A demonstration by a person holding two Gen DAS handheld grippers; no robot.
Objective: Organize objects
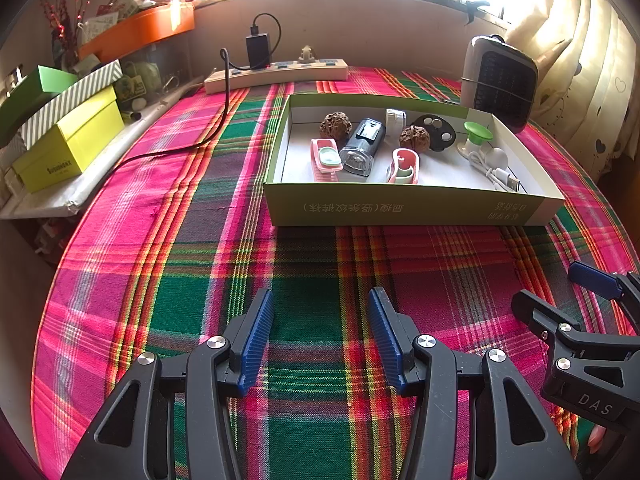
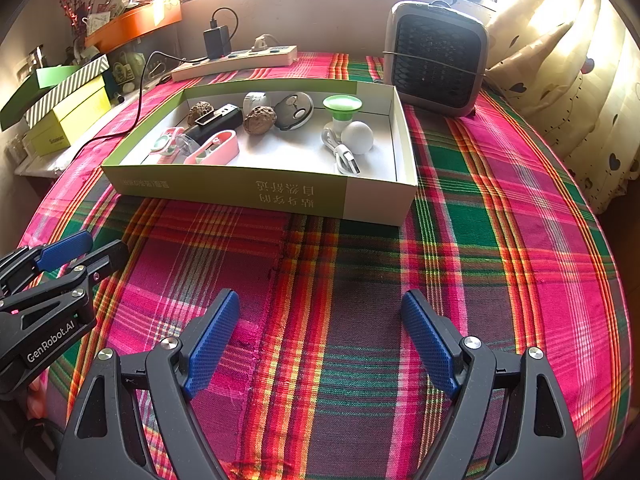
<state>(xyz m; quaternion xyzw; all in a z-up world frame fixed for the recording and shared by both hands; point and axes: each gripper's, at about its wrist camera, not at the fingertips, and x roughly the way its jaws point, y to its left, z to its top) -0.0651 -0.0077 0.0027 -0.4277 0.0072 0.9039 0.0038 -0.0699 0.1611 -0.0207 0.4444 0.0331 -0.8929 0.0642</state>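
A shallow green and white box (image 1: 400, 210) (image 2: 224, 188) stands on the plaid cloth ahead of both grippers. Inside lie two walnuts (image 1: 335, 125) (image 2: 259, 118), two pink and mint cases (image 1: 325, 157) (image 2: 216, 148), a dark clear-ended gadget (image 1: 362, 146) (image 2: 218, 118), a black disc (image 1: 436, 131) (image 2: 296, 111), a green-topped white piece (image 1: 476, 134) (image 2: 341, 106), and a white ball with cable (image 1: 496, 160) (image 2: 356, 136). My left gripper (image 1: 320, 300) hovers over the cloth, open and empty. My right gripper (image 2: 320, 300) hovers beside it, open wider, empty.
A grey fan heater (image 1: 500, 80) (image 2: 436, 58) stands behind the box on the right. A power strip (image 1: 276, 72) (image 2: 236, 60) with a black charger and cable lies along the back wall. Yellow and green boxes (image 1: 68, 140) (image 2: 68, 116) are stacked left; curtains hang at right.
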